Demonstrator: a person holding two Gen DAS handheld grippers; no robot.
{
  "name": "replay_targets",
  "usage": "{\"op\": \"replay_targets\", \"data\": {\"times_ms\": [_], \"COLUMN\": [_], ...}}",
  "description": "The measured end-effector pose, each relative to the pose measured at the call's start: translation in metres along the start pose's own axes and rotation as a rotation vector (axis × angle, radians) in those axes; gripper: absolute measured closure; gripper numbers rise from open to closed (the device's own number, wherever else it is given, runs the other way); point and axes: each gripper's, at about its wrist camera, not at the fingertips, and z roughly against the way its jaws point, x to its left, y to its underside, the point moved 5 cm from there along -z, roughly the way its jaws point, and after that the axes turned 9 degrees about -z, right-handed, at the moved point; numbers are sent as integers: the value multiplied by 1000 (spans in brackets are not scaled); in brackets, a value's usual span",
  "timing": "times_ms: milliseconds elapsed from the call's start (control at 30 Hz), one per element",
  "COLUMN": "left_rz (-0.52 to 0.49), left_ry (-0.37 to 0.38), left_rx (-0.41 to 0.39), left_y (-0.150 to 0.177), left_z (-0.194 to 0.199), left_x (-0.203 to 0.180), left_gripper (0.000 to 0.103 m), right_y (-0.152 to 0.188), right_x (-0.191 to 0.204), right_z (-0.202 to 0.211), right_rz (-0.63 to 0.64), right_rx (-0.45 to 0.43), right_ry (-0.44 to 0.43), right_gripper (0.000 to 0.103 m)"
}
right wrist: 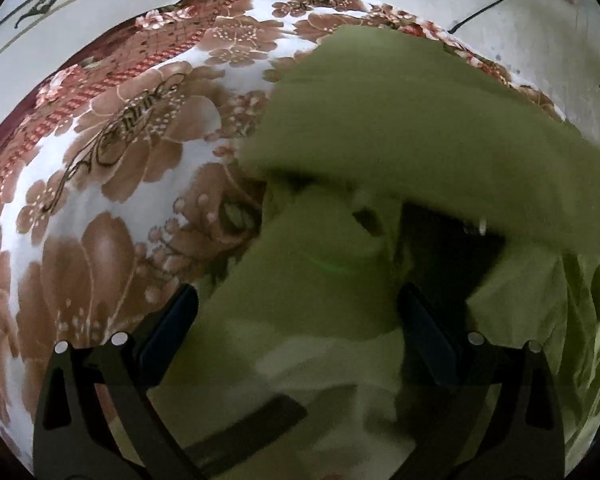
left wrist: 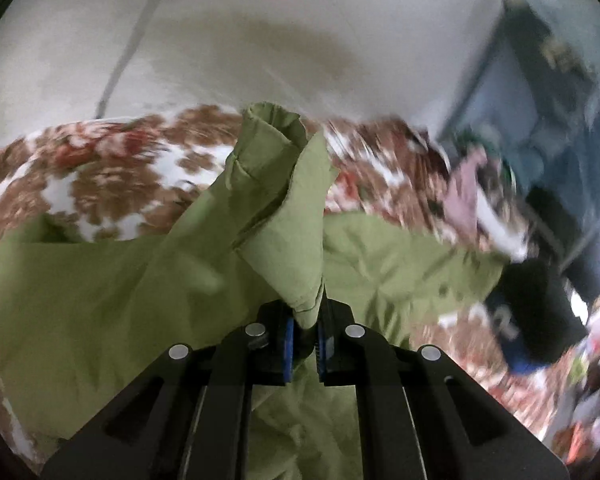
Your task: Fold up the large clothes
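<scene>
Fabric was pinched at the near edge of the left wrist view: the left gripper [left wrist: 305, 334], its blue-padded black jaws drawn almost together, was clamped on a bunched corner of the large olive-green cotton garment [left wrist: 100, 292]. From the pinch, a folded peak of the same cloth rose toward twelve o'clock, while the rest of the garment spread flat from nine o'clock to three o'clock. Beyond it lay the brown-and-red flowered bedspread [left wrist: 112, 184], and farther still the pale plaster wall [left wrist: 300, 40]; a dark object at four o'clock was too blurred to be identified.

In the right wrist view the right gripper [right wrist: 296, 312] was seen with its jaws standing wide apart. Green cloth lay between and under them, but no pad was seen pressing on it, so nothing was judged to be held. A lifted sheet of the garment hung blurred from twelve to three o'clock, above the bedspread, which filled the side from seven to eleven o'clock.

The step in hand was judged to be a fold: one corner being carried across the garment's body by the left tool. The next move was judged to call for the carried corner to be laid over the matching edge, released, and the fold flattened, with the right tool free to pin or smooth the cloth.
</scene>
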Motion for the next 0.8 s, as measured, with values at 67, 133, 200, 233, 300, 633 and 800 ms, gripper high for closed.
{"op": "replay_targets", "data": {"times_ms": [67,133,200,233,300,633,800], "left_rz": [-40,-76,-155,-179,-206,-292,-239], "left_ry": [23,35,-2,-16,-42,-182,-186], "left_rx": [54,100,134,147,192,403,449], "left_y": [10,21,35,42,57,117,122], "left_z": [-28,-52,-75,-83,-106,-182,-173], "left_x": [-27,-45,-61,-66,-73,-91,-95], "left_gripper": [96,96,96,96,96,89,30], "right_y": [4,9,14,15,19,35,39], "right_x": [-8,-17,-23,-25,-30,-35,-36], "right_z": [3,8,13,16,23,43,57], "right_rz": [-16,-29,-32,-33,-23,82,91], "right_rx": [6,0,-9,-16,-35,-144,-164], "right_ry": [-18,-33,-41,-49,-63,-135,-159], "right_gripper": [5,5,5,5,5,5,5]}}
